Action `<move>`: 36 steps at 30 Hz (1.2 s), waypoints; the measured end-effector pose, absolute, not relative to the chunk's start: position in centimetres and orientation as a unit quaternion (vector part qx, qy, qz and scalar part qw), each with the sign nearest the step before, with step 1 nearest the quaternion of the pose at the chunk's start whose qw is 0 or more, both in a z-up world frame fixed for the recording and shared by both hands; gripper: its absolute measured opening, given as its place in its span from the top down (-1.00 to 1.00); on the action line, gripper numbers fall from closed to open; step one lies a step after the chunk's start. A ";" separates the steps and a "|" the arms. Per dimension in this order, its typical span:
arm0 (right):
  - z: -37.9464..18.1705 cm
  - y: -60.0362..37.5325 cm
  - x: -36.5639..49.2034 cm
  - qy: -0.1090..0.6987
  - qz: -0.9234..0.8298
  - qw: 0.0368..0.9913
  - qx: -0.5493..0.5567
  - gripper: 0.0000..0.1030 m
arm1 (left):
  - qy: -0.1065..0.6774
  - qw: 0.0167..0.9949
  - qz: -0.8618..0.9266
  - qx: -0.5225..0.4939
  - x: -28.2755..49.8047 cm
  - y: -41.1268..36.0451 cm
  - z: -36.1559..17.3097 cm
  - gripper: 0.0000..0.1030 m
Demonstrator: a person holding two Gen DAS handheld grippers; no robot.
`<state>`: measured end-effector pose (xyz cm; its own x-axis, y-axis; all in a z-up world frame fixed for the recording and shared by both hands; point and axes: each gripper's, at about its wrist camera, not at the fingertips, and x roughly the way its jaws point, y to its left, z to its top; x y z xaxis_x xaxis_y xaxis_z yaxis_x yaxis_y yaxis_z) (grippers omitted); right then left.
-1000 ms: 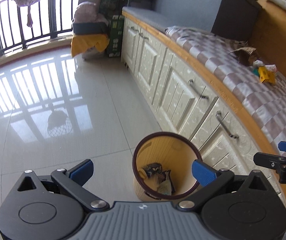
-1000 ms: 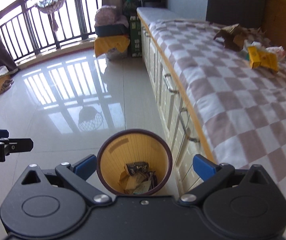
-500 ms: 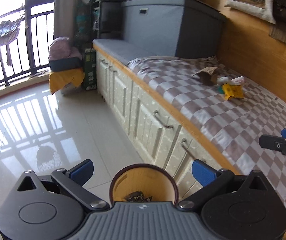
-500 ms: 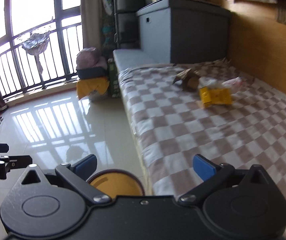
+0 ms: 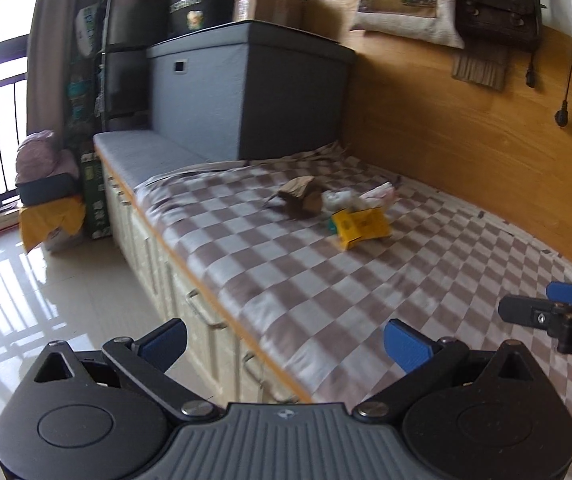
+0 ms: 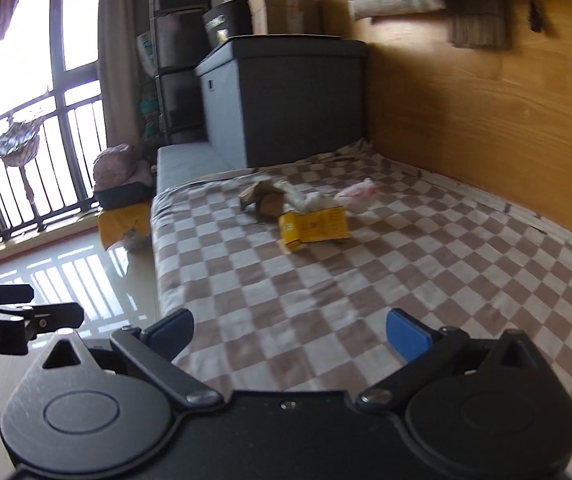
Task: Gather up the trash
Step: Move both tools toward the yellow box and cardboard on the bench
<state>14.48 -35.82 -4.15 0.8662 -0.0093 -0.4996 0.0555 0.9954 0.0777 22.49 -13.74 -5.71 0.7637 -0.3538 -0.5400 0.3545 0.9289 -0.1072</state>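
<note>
Reaching with both grippers, left [image 5: 286,344] and right [image 6: 289,332], spread wide and empty, risks scattering the trash [image 5: 338,210] clustered mid-bed [image 5: 286,280], since loose wrappers slip easily

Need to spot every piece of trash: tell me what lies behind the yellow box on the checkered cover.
Behind the yellow box lie crumpled brown paper, white wrapping and a pinkish plastic bag. Whatever sits low directly behind the box is hidden.
</note>
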 end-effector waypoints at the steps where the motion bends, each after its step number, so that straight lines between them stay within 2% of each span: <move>1: -4.3 -36.6 14.6 0.258 -0.021 0.965 0.050 -1.00 | 0.286 0.938 -0.194 0.002 23.1 -14.6 -5.8 -1.00; 7: -5.9 -40.9 16.5 0.265 -0.028 0.961 0.077 -1.00 | 0.268 0.936 -0.229 0.011 28.0 -18.7 -7.1 -1.00; 12: -8.5 -42.6 20.5 0.288 -0.081 0.954 0.033 -1.00 | 0.249 0.933 -0.259 0.030 33.3 -21.6 -8.7 -1.00; 17: -10.1 -43.8 25.1 0.295 -0.071 0.952 0.036 -1.00 | 0.243 0.930 -0.273 0.039 38.5 -23.4 -9.4 -1.00; 23: -10.5 -44.0 30.3 0.271 -0.019 0.961 0.043 -1.00 | 0.250 0.931 -0.265 -0.010 43.8 -24.2 -9.4 -1.00; 36: -10.9 -43.1 38.4 0.244 0.052 0.968 0.036 -1.00 | 0.321 0.918 -0.212 -0.099 52.7 -25.7 -10.1 -1.00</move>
